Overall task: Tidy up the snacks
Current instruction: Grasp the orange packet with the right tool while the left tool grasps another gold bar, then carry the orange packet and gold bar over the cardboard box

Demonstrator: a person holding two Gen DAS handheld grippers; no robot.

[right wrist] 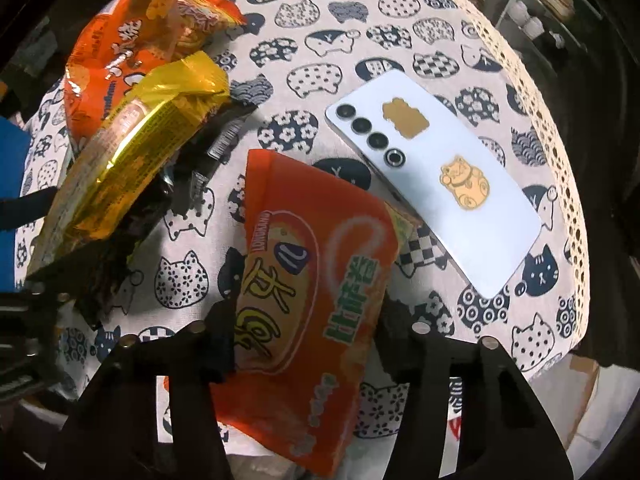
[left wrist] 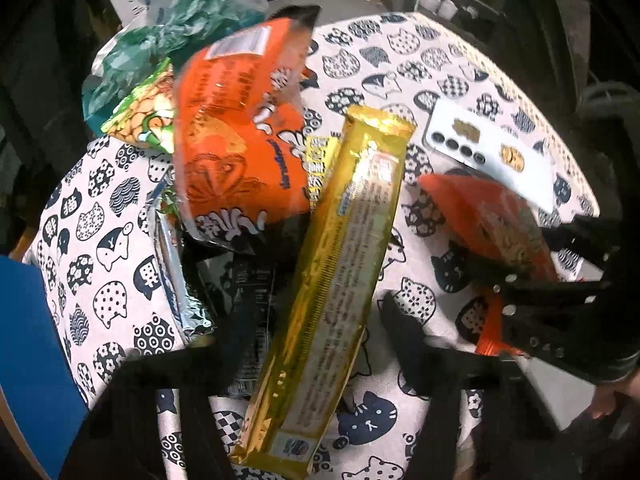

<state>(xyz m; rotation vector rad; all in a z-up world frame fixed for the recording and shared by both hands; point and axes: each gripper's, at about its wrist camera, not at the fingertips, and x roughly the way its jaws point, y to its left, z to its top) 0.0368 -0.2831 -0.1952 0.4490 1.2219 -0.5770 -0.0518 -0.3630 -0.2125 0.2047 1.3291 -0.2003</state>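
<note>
A long gold snack packet (left wrist: 340, 264) runs lengthwise between the fingers of my left gripper (left wrist: 316, 332), which looks shut on its sides. The packet rests across a black packet (left wrist: 248, 300) and leans on a large orange bag (left wrist: 240, 140). In the right wrist view, my right gripper (right wrist: 310, 328) is shut on a flat orange snack packet (right wrist: 312, 280), with a pad against each long edge. That gripper (left wrist: 560, 300) also shows at the right of the left wrist view. The gold packet (right wrist: 120, 168) and the left gripper (right wrist: 24, 300) show at the left of the right wrist view.
A round table wears a cat-print cloth (right wrist: 320, 40) with a lace rim. A white phone (right wrist: 436, 176) lies face down just beyond the orange packet. A green peanut packet (left wrist: 144, 116), a silver packet (left wrist: 176, 280) and a green plastic bag (left wrist: 168, 40) crowd the pile's far side. Something blue (left wrist: 28, 360) borders the table.
</note>
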